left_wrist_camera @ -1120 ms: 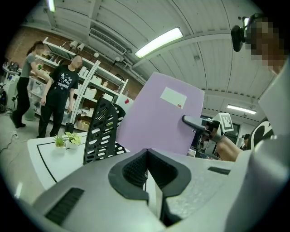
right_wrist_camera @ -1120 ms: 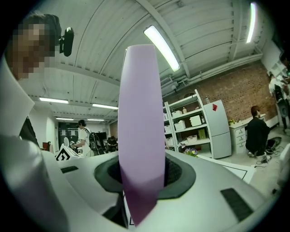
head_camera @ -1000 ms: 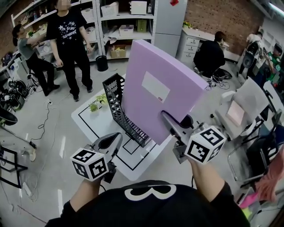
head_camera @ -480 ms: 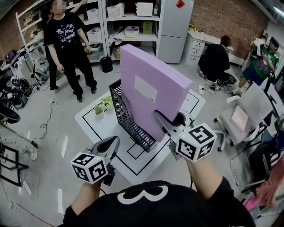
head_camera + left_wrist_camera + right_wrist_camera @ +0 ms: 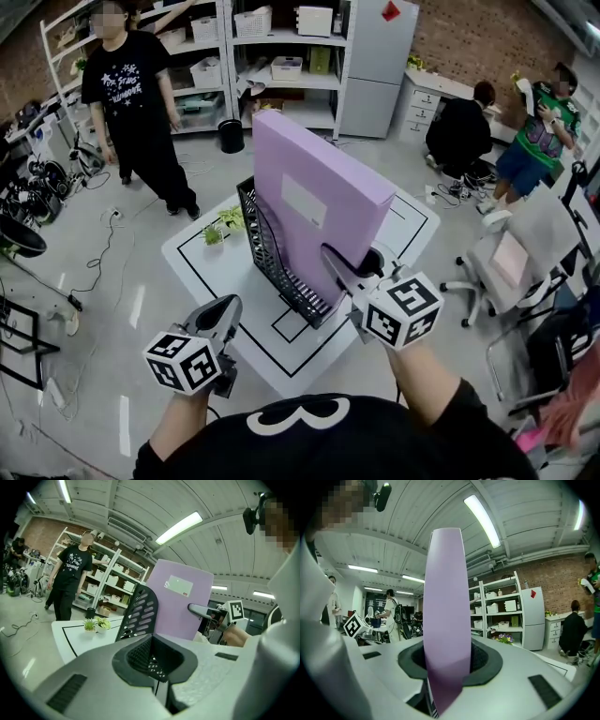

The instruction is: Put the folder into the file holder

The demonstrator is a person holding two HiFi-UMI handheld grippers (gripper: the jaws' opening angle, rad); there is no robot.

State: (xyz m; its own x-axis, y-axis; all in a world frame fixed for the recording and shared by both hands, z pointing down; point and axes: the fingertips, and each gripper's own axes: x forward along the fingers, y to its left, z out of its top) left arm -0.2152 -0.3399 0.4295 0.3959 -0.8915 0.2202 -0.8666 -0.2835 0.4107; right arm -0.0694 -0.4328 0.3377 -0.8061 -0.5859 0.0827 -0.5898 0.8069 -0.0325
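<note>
Insertion step, apparently: the right gripper, jaws clamping the upright purple folder by its near lower edge, is holding it over the black file holder, likely needing slot alignment and lowering, while the left gripper is idling closed, empty.

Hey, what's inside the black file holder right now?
The purple folder, gripped by the right gripper, stands with its lower edge in the file holder. Whether it touches the bottom is covered.
</note>
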